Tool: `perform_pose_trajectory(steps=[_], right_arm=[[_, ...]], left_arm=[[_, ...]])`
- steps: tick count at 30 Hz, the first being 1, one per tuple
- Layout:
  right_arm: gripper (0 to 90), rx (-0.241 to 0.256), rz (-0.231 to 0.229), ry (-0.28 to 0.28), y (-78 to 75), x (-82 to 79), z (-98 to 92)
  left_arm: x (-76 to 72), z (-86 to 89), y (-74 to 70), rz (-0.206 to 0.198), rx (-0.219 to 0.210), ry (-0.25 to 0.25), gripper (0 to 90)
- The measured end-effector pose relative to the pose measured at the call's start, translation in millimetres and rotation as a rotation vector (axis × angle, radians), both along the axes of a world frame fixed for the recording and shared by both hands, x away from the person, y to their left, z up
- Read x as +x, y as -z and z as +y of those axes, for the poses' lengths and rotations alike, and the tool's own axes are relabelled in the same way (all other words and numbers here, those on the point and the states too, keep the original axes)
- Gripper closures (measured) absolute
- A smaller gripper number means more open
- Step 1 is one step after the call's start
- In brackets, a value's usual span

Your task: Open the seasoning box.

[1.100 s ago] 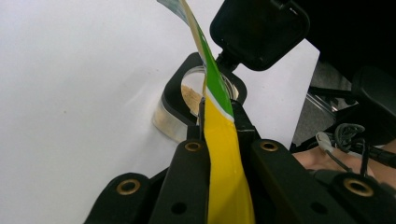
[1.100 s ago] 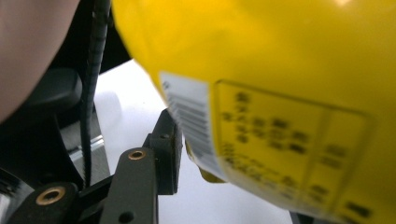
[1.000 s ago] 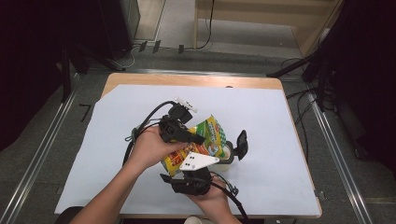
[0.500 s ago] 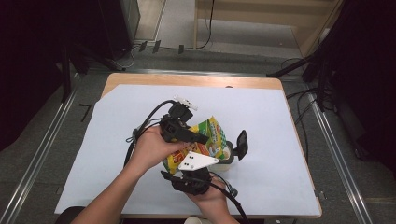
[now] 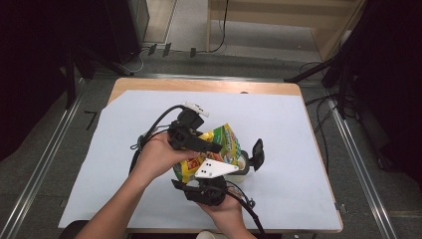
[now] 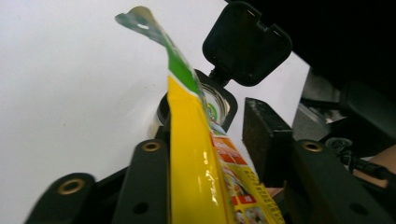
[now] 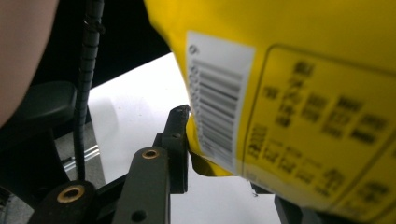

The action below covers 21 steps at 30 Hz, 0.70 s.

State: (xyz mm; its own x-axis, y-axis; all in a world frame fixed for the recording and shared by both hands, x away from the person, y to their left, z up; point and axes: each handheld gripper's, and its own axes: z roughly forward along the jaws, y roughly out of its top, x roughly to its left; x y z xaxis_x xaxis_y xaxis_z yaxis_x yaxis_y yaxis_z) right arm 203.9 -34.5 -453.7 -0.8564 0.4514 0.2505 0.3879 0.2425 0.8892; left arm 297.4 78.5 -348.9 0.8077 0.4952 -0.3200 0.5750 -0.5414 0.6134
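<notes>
Change: against the earlier frames, both grippers and the pouch sit almost where they were (no shift I can make out).
Left gripper (image 5: 211, 148): jaws spread, the yellow-and-green snack pouch (image 5: 215, 149) passing between them, against one jaw and clear of the other.
Right gripper (image 5: 203, 169): jaws closed on the pouch's lower edge.
Pouch: held over the table's middle, above an open jar (image 6: 211, 105) with a black flip lid (image 5: 257, 154).
Writing: barcode and blurred print, unreadable.
Room: white table cover (image 5: 308, 159) bare on all sides.
</notes>
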Motion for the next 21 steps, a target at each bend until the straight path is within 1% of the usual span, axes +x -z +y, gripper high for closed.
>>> perform_pose_trajectory(steps=[1,2,3,4,5,6,8,10,12,13,14,15,16,17,18,19,21], right_arm=[[67.1,-0.006,-0.004,0.002,0.6,0.5,0.2],[67.1,-0.010,-0.006,0.003,0.9,0.8,0.2],[67.1,-0.010,-0.006,0.004,0.8,1.0,0.3],[67.2,-0.009,-0.005,0.003,0.5,1.2,0.3],[67.1,-0.012,-0.003,0.000,0.3,1.1,0.6],[67.1,-0.016,-0.004,-0.003,0.3,1.0,1.0],[67.0,-0.037,-0.018,-0.013,0.4,-0.9,2.5],[66.9,-0.055,-0.026,-0.015,-0.4,-0.8,3.8],[66.7,-0.053,-0.027,-0.016,-1.6,0.6,4.3],[66.4,-0.052,-0.025,-0.017,-2.7,1.5,4.9],[65.9,-0.052,-0.025,-0.019,-4.1,2.6,5.6],[64.7,-0.052,-0.024,-0.020,-5.4,3.7,6.5],[62.1,-0.051,-0.018,-0.023,-6.1,5.2,7.8],[61.3,-0.055,-0.012,-0.022,-5.7,6.1,8.7],[63.0,-0.055,-0.008,-0.018,-4.8,6.2,8.9],[64.7,-0.054,-0.009,-0.020,-3.8,6.0,8.6],[66.0,-0.068,-0.020,-0.017,-3.0,4.3,8.9]], left_arm=[[-0.4,-0.6,0.1,-0.009,0.006,-0.002,66.7],[0.0,-0.6,0.2,-0.016,0.003,0.001,67.5],[0.8,-0.3,0.5,-0.005,-0.002,-0.008,68.2],[2.6,0.0,1.1,0.017,0.000,-0.007,69.0],[3.5,0.4,1.5,0.028,0.006,-0.006,70.0],[6.2,0.6,3.1,0.077,0.015,-0.005,70.3],[9.1,-0.2,4.4,0.116,0.032,0.004,73.9],[11.7,-1.1,4.3,0.124,0.047,0.003,77.0],[15.4,-2.4,1.8,0.133,0.059,0.005,79.8],[16.4,-3.5,0.0,0.131,0.067,-0.006,81.3],[17.4,-3.9,-1.3,0.124,0.064,-0.009,82.3],[16.8,-4.1,-2.4,0.108,0.062,-0.018,83.2],[16.6,-3.4,-2.7,0.100,0.057,-0.022,84.1],[17.1,-3.7,-2.1,0.108,0.055,-0.024,85.4],[17.1,-4.0,-1.1,0.113,0.058,-0.016,85.6],[17.0,-3.8,-0.4,0.113,0.060,-0.009,85.6],[16.5,-3.6,0.2,0.125,0.048,-0.010,86.0]])
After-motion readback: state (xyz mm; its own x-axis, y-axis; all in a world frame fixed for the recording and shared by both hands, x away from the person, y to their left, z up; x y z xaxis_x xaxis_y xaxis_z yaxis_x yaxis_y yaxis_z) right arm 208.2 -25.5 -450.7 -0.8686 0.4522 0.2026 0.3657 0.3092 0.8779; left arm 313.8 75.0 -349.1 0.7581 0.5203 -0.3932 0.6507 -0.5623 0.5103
